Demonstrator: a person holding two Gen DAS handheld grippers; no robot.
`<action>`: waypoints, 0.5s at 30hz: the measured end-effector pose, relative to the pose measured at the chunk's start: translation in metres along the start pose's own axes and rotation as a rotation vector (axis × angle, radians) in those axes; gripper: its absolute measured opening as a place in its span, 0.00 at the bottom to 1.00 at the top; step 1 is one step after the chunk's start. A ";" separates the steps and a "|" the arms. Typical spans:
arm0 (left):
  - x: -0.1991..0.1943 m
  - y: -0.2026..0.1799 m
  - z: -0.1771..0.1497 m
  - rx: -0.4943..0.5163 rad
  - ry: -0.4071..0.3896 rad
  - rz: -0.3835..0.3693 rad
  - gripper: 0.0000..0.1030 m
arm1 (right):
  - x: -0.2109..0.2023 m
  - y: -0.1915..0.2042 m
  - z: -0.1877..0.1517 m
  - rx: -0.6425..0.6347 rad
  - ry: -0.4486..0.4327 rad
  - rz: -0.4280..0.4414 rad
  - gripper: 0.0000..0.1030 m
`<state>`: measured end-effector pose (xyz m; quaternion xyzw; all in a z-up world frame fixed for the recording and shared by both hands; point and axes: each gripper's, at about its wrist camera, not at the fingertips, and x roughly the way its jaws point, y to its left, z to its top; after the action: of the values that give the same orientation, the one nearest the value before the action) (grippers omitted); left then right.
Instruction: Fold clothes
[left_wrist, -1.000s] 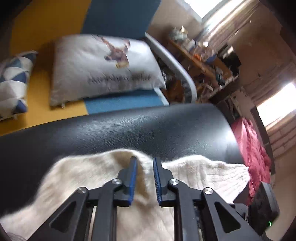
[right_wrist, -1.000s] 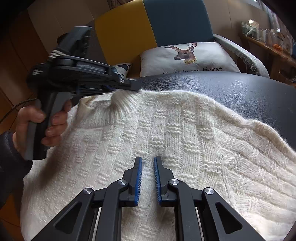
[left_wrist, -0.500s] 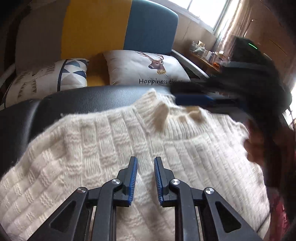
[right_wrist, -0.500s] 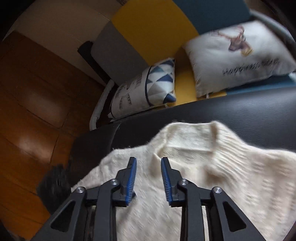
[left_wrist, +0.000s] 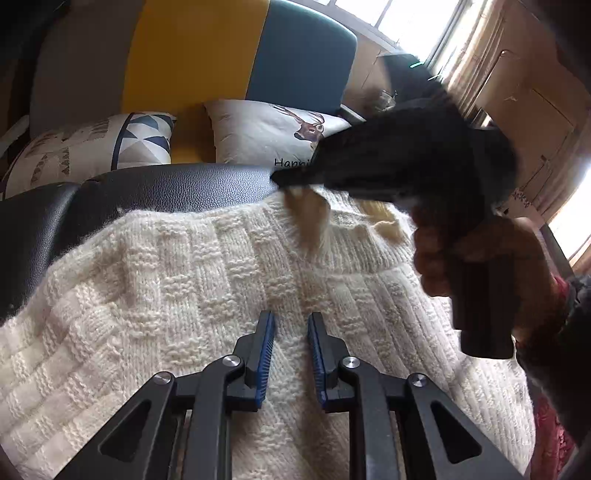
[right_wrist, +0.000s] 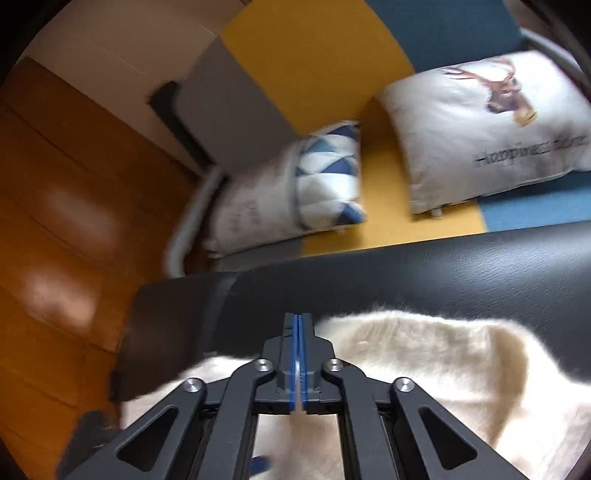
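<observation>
A cream knit sweater (left_wrist: 184, 295) lies spread on a black leather surface (left_wrist: 166, 188), collar toward the far edge. My left gripper (left_wrist: 291, 332) hovers over the sweater's middle, its blue pads a small gap apart with nothing pinched between them. A hand (left_wrist: 432, 258) holds my right gripper (left_wrist: 280, 180), blurred, with its tip at the collar. In the right wrist view the right gripper (right_wrist: 297, 325) is shut, pads pressed together. Its tip sits at the edge of the sweater (right_wrist: 443, 362), over the black surface (right_wrist: 443, 273). No fabric shows between its pads.
Behind the black surface stands a yellow and blue sofa (left_wrist: 195, 48) with a deer pillow (left_wrist: 266, 136) and a triangle-patterned pillow (left_wrist: 96, 144). Wooden floor (right_wrist: 55, 221) lies to the left. A red cloth (left_wrist: 550, 435) lies low on the right.
The right gripper swung across the sweater to its collar edge, opened a little, then shut. The left gripper moved over the sweater's middle, then held still with the same gap.
</observation>
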<state>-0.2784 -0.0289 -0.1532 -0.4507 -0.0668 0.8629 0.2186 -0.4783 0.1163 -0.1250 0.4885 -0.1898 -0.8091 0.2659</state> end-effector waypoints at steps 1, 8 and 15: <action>0.000 -0.001 0.000 0.006 0.001 0.006 0.18 | 0.007 -0.003 0.000 -0.012 0.022 -0.046 0.00; 0.001 0.000 0.001 0.004 0.001 0.007 0.18 | -0.026 -0.006 -0.005 -0.014 0.011 0.002 0.01; -0.003 0.003 0.000 -0.014 -0.006 -0.009 0.18 | -0.035 -0.030 -0.015 0.101 0.081 0.107 0.38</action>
<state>-0.2782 -0.0323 -0.1517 -0.4492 -0.0757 0.8629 0.2189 -0.4586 0.1605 -0.1243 0.5229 -0.2450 -0.7627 0.2912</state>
